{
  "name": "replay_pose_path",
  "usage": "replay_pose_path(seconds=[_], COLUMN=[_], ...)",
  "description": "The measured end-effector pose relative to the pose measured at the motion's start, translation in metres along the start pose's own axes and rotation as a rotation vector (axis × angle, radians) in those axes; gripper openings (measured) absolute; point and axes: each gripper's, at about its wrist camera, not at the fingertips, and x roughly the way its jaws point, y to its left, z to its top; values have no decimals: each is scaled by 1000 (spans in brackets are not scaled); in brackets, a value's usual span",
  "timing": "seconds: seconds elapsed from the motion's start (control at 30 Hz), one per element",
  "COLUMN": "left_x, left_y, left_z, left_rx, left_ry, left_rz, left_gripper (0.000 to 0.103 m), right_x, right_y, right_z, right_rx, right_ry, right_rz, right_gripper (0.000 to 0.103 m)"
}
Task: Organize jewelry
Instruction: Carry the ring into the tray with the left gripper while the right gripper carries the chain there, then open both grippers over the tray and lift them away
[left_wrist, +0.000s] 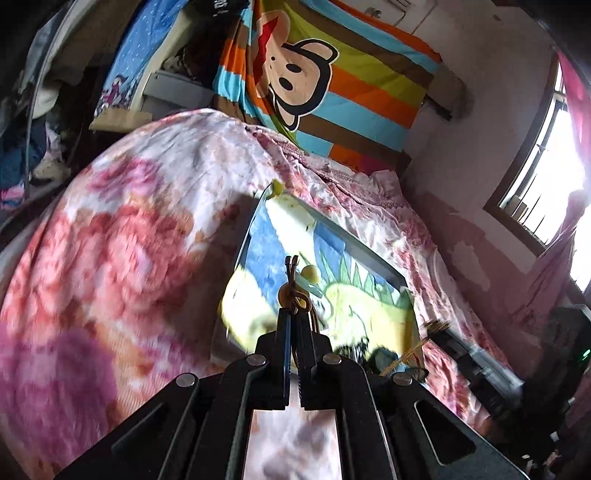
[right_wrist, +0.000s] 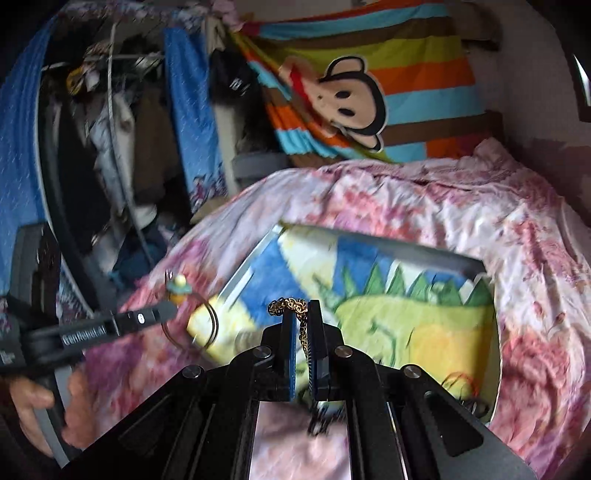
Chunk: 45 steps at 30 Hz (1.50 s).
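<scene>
From my left wrist camera, my left gripper (left_wrist: 294, 314) is pressed together on a beaded hoop earring (left_wrist: 295, 291) whose hook pokes up past the fingertips, with the dinosaur-print tray (left_wrist: 373, 254) lying on the floral blanket (left_wrist: 110, 236) straight ahead and below. From my right wrist camera, my right gripper (right_wrist: 302, 321) pinches a gold chain (right_wrist: 286, 305) that bunches over the tips and hangs down between the fingers, and the tray's long side runs off to the right just beyond it. Only this view shows the left gripper from the side, off to the left and short of the tray with the hoop dangling beneath it, so I judge my right hand nearer the tray.
</scene>
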Motion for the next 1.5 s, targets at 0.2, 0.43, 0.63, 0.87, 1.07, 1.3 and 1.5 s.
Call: replay_pose_path(seconds=[0.2,0.43,0.63,0.87,1.07,1.3,1.5], left_x=[34,70,82,81,74,46,4], left_y=[5,14,15,6,-2,-12,-16], left_z=[7,-4,-12,-14,-12,-9,-5], left_rx=[-10,29,38,92,142,137,81], left_ry=[15,137,203,208,211,135,46], left_rz=[-8,30,68,110,134,141,155], left_gripper=[3,3,3,4,21,60,87], right_x=[42,81,85,88,76,51,10], right_y=[-8,-8,-4,-7,-11,-19,-22], right_z=[-5,-40,-57,-66,-69,-60,-46], right_rx=[40,57,18,14,8,18,16], right_ry=[63,167,208,260,256,208,122], right_rz=[-8,-21,-40,-48,-49,-59,-63], right_gripper=[5,5,5,8,38,47,68])
